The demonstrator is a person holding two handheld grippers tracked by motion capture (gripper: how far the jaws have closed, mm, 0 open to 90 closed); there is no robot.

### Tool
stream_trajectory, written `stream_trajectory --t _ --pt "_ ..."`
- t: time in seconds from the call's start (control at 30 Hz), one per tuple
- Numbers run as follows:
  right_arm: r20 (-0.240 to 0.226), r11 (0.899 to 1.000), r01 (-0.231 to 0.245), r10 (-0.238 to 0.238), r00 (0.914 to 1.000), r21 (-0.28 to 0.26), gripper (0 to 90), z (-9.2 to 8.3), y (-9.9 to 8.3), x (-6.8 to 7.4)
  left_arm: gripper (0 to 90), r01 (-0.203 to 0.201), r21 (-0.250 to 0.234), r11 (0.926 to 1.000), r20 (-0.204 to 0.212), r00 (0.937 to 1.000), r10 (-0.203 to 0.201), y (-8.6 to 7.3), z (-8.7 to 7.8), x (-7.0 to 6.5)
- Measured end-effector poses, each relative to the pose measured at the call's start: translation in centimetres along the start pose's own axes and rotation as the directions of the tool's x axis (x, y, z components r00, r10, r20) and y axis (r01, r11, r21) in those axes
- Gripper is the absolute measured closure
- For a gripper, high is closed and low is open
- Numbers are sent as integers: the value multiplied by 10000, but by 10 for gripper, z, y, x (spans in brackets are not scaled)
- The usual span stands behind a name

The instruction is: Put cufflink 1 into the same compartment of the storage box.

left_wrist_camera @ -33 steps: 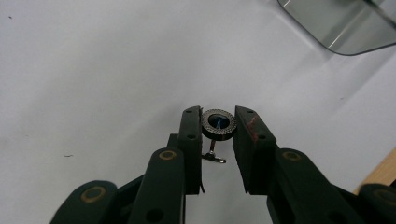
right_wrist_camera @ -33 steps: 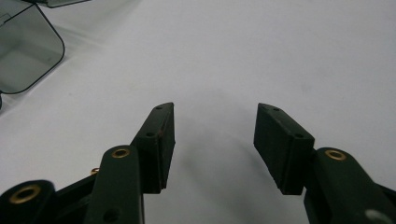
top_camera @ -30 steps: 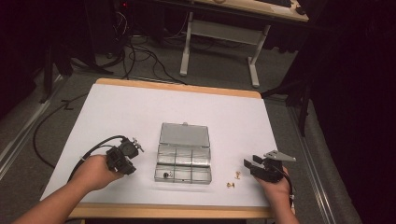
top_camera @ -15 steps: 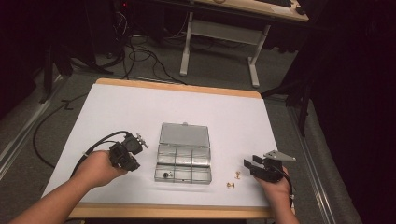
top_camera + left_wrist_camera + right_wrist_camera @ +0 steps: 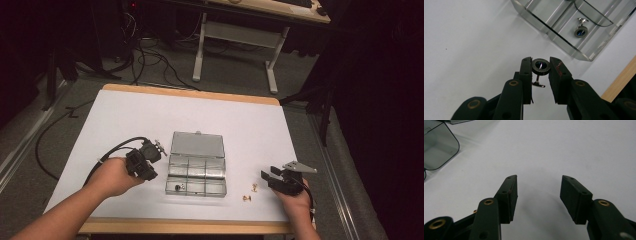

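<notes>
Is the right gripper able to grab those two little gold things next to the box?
Probably yes. The right gripper is open, with nothing between its jaws, and the two gold pieces lie on bare table close beside it, outside the box.

1. Table point(image 5: 150, 115): white top with a wooden edge.
2. Clear compartment box point(image 5: 197, 165), lid open, at the centre toward 6 o'clock.
3. Two small gold cufflinks point(image 5: 251, 192) lie at 4 o'clock from the box, near it.

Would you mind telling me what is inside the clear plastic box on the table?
The box holds one round dark-faced cufflink in a near compartment. The other compartments look empty in the high view, though glare on the plastic hides small items.
</notes>
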State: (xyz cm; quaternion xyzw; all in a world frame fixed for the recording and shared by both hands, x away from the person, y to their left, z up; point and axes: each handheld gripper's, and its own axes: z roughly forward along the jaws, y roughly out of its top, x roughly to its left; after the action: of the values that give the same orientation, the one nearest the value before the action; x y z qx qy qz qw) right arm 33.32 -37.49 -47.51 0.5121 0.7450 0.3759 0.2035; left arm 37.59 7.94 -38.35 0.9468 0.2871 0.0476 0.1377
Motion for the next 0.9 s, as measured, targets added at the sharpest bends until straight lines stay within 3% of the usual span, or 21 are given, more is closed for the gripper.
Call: stream_trajectory --t 0.53,0.9 --pt "-26 10000 -59 59 10000 13 487 0 0 0 735 -230 -177 9996 255 9994 234 21 -1 -11" --pt "-48 10000 -69 69 10000 15 487 0 0 0 735 -659 -181 9977 461 9967 667 39 9 -24"
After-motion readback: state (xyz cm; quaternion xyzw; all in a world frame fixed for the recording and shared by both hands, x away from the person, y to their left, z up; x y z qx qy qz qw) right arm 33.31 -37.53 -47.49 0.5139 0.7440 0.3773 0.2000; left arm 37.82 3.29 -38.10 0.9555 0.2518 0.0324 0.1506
